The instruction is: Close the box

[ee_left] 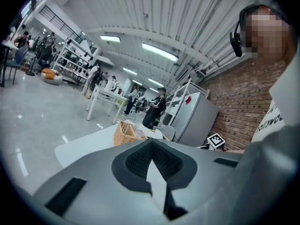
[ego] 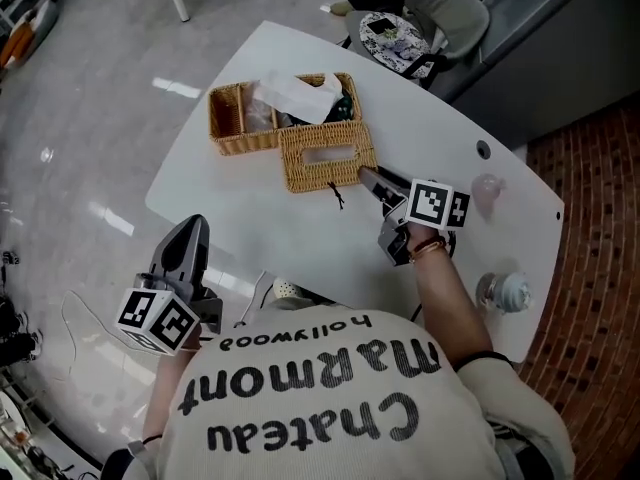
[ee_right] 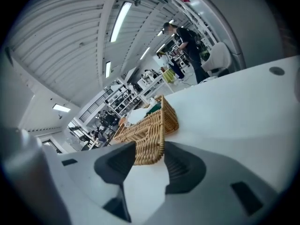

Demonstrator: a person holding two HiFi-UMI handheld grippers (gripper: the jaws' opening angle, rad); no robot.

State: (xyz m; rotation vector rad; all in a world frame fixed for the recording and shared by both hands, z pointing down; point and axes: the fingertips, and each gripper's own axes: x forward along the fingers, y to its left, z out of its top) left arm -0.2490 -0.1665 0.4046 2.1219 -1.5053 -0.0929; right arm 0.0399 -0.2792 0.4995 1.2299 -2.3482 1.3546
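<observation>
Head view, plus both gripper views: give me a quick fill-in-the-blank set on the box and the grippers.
1. The wicker box stands on a table whose top is ___ in colour.
2. The box's slotted lid is flipped ___, towards the person.
3. The left gripper has its jaws ___, with nothing in them.
4. The right gripper, pointing at the lid, has its jaws ___.

Missing words: white; open; together; apart
</observation>
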